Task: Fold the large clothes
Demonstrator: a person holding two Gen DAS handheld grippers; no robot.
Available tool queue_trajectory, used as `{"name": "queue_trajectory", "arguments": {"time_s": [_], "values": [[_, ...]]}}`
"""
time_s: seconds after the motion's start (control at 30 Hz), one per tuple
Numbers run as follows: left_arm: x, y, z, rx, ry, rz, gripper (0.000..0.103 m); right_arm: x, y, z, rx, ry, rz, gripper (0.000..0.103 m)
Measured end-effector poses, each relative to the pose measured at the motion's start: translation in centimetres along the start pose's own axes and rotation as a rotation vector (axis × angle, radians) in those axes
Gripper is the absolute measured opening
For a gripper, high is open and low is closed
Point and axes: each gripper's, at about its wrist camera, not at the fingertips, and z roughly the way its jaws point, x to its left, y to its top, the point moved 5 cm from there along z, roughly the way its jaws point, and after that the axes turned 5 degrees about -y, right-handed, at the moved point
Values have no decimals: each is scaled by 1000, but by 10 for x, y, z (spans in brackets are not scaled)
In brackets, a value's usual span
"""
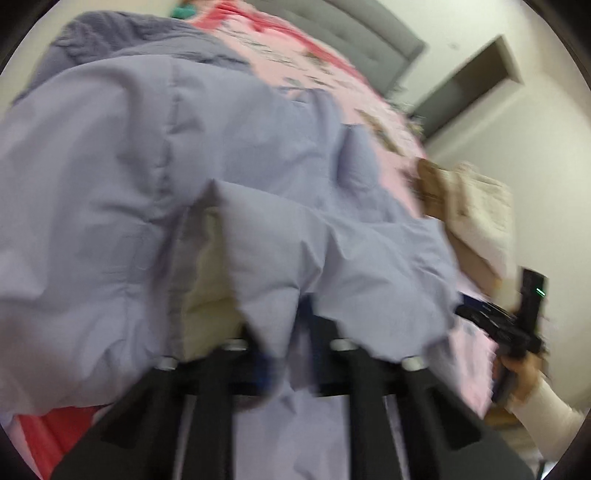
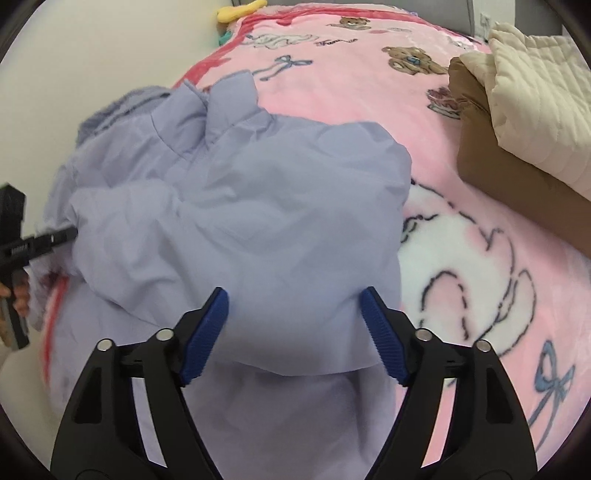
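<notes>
A large lavender padded jacket [image 2: 236,206] lies bunched on a pink teddy-bear blanket [image 2: 369,92]. My right gripper [image 2: 293,306] is open, its blue pads [image 2: 207,332] on either side of a fold of the jacket, just above it. In the blurred left wrist view the jacket [image 1: 184,184] fills the frame. My left gripper [image 1: 280,354] is shut on a fold of it, the fabric draping over the fingers. The left gripper also shows in the right wrist view [image 2: 51,240], at the jacket's left edge. The right gripper shows in the left wrist view [image 1: 491,321] at the right.
A folded cream quilt [image 2: 535,110] sits on a brown cushion [image 2: 509,184] at the bed's right side. A grey headboard [image 1: 376,40] and a wall lie beyond. A yellow toy [image 2: 240,9] is at the far edge of the bed.
</notes>
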Motion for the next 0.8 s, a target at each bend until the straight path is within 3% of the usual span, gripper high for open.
{"name": "queue_trajectory", "arguments": {"time_s": [0.03,0.13,0.17,0.3,0.37,0.5,0.6,0.7,0.8], "values": [[-1,-1,2,5,18,-4,3,-2,-3,6,16,8,4,70],[-9,-1,7,13,87,29,2,-5,-9,17,37,28,1,46],[-15,2,4,-12,107,50,2,-5,-10,19,36,34,-1,39],[-54,26,-26,-192,128,183,1,-3,-10,4,-35,-1,-21,24],[-72,42,-25,-207,163,252,1,-4,-7,-7,-85,-20,-15,15],[-69,69,-33,-305,179,251,1,2,8,-24,-172,-43,-32,8],[-51,77,-22,-270,223,197,1,5,12,-6,-104,-50,-27,6],[-20,66,3,-141,277,145,1,0,4,25,11,-19,24,6],[-1,46,26,-43,315,144,2,-1,-3,31,31,19,17,6]]}}
